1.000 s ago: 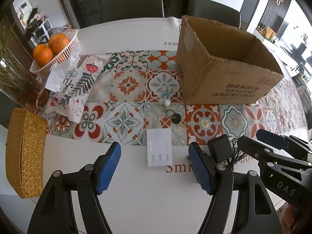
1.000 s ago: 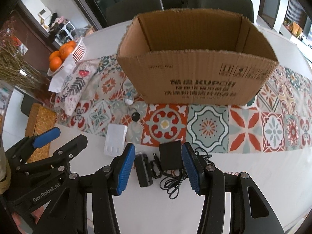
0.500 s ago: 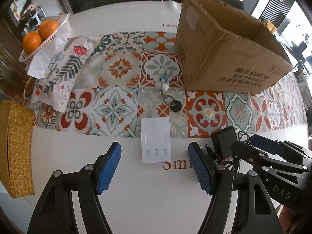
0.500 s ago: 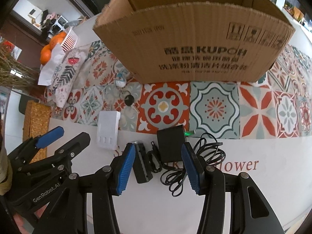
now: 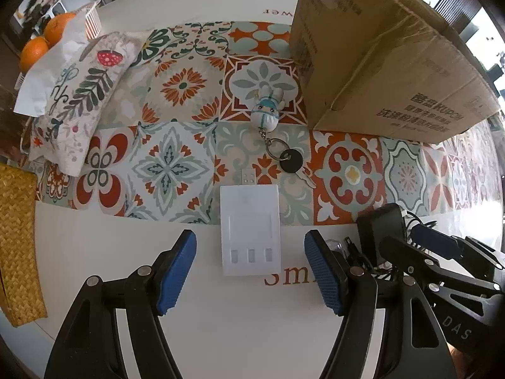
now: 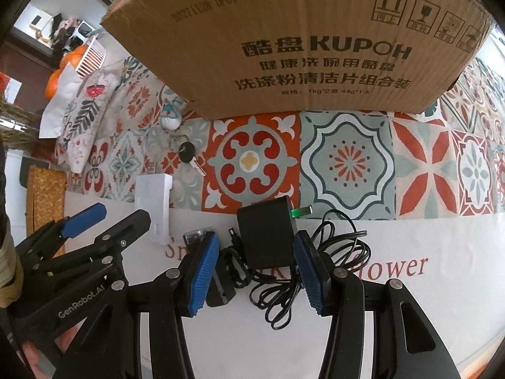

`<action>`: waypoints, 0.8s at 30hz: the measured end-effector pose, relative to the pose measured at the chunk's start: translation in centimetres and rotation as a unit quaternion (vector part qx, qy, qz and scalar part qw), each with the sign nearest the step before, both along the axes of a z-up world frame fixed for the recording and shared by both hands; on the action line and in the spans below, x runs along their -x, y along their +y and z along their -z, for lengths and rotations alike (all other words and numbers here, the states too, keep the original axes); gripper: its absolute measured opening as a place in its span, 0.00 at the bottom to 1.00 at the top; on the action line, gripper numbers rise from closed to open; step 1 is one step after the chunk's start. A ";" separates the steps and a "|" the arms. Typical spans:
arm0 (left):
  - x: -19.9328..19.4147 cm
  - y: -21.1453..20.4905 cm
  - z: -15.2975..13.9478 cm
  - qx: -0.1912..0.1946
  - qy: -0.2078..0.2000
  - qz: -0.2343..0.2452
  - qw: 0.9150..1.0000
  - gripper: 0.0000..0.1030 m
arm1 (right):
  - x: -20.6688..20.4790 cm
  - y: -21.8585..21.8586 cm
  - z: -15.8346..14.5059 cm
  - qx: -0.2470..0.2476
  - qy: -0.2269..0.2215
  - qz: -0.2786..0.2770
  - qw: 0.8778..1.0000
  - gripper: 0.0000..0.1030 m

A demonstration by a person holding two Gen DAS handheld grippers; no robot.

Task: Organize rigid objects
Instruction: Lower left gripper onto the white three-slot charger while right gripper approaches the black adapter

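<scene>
A white battery charger [image 5: 250, 230] lies flat on the table, its near end between the blue pads of my open left gripper [image 5: 249, 268]; it also shows in the right wrist view [image 6: 154, 202]. A black power adapter [image 6: 266, 233] with a tangled cable [image 6: 315, 268] lies between the blue pads of my open right gripper [image 6: 255, 271]; a smaller black plug piece [image 6: 221, 287] lies beside the left pad. A key with a doll keychain [image 5: 268, 113] lies on the patterned runner. An open cardboard box [image 6: 300, 41] stands behind.
A floral pouch [image 5: 79, 104] and a white basket of oranges [image 5: 47, 38] sit at the far left. A woven yellow mat [image 5: 15, 237] lies at the left edge. The right gripper [image 5: 442, 262] is close to the left one's right side.
Both grippers have moved forward and down toward the table. The charger now lies between the left pads and the adapter between the right pads. Both stay open.
</scene>
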State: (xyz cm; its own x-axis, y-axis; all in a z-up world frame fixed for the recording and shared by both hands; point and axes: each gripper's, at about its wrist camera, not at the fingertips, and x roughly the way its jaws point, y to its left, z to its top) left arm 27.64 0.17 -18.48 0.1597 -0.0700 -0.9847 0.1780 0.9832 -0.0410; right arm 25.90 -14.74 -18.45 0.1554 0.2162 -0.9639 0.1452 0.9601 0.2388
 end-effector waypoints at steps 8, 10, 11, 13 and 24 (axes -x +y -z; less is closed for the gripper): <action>-0.7 0.0 1.2 -0.009 0.010 -0.003 1.000 0.66 | -0.6 0.0 0.8 0.007 0.008 0.002 1.000 0.50; -0.7 0.0 1.4 -0.012 0.014 -0.002 1.000 0.65 | -0.7 0.1 1.1 0.010 0.011 0.001 1.000 0.50; -0.8 0.0 1.6 -0.014 0.016 -0.001 1.000 0.65 | -0.7 0.1 1.2 0.012 0.012 0.001 1.000 0.50; -0.9 0.0 1.9 -0.014 0.020 -0.002 1.000 0.62 | -0.8 0.2 1.4 0.013 0.014 0.000 1.000 0.50; -1.9 -0.3 3.7 -0.006 0.044 -0.014 0.999 0.55 | -1.3 0.5 2.4 0.018 0.023 -0.006 1.000 0.50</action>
State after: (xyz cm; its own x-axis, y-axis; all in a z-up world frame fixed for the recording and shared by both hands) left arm 29.56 -0.13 -22.20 0.0744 -0.0558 -0.9957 0.1471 0.9881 -0.0443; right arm 27.24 -14.23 -20.89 0.1079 0.1822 -0.9773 0.1433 0.9700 0.1966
